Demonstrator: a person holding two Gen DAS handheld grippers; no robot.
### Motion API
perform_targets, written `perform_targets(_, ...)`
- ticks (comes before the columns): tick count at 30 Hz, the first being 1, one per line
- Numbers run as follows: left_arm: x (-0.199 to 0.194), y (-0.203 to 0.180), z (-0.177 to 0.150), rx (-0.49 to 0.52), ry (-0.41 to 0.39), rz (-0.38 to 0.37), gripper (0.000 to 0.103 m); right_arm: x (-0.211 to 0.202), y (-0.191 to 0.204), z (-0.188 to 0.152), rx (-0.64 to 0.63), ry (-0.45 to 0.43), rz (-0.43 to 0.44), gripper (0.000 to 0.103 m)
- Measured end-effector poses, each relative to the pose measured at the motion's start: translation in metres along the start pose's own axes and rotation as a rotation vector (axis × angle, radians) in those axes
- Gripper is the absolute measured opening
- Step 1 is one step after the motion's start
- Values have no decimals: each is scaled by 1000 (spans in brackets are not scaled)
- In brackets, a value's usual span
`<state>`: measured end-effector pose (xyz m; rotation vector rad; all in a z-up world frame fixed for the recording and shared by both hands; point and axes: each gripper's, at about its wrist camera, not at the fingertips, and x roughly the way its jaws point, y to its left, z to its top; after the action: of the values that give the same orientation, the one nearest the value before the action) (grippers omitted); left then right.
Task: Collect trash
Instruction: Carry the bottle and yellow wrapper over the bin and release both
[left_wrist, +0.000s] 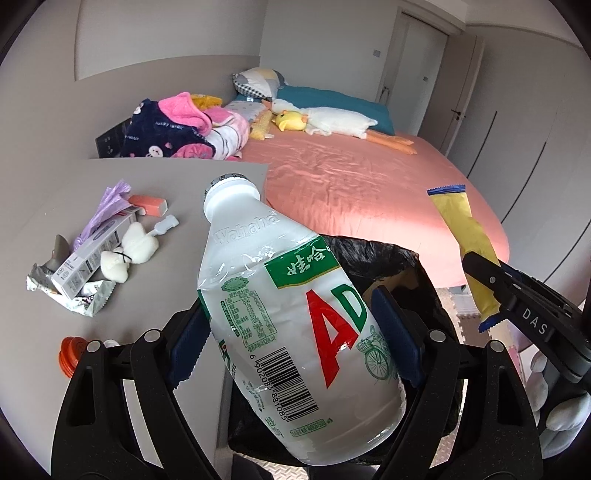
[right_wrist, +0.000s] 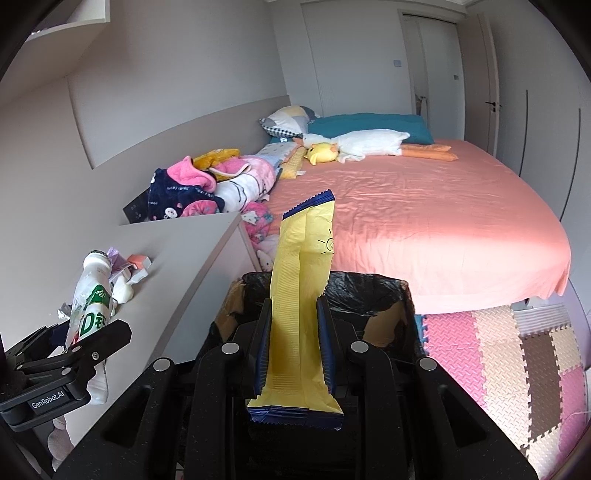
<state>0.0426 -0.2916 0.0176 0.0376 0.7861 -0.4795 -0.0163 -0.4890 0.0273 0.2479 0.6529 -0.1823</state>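
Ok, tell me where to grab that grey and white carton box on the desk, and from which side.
Grip the carton box across its narrow width, near the upper end by the purple bag. It lies flat and long, propped on the crumpled foil wrapper, so come from above with the jaws straddling the long sides. The white sponges crowd its right side, so one finger probably has little room there.

Home bedroom. Large bed (right_wrist: 424, 221) with salmon-pink sheet, teal bedding and patterned pillow (right_wrist: 286, 120) at far end. Plush goose (right_wrist: 365, 146) and yellow plush duck (right_wrist: 321, 153) lying on bed. Heap of printed fleece blankets (right_wrist: 207, 188) against padded grey wall panel. Grey bedside surface (left_wrist: 155, 221) carrying small clutter. Foam puzzle mats (right_wrist: 517, 354) on floor beside bed. White wardrobe doors and room door with handle (right_wrist: 493, 105) at back
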Motion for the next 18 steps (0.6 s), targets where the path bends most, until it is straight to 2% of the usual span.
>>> perform_targets(5, 15, -11, 2, 23, 29, -46, 82, 2, -13, 1, 13, 12, -16, 25)
perform_targets(6, 18, -13, 2, 32, 39, -63, 83, 3, -15, 1, 23, 12, -18, 35)
perform_targets(7, 21, -15, 2, 38, 47, -69, 91, 2, -18, 1, 43, 6, -22, 47)
perform_targets(8, 23, -17, 1, 42, 51, -58, 96, -1, -22, 1, 68, -13, -30, 69)
perform_targets(9, 24, -19, 1, 45, 48, -39, 97, -3, -24, 1, 83, -33, -40, 76)
perform_targets(18, 29, -6, 0, -8, 62, -23, 97, -1, -23, 1, 82, -36, -46, 76)
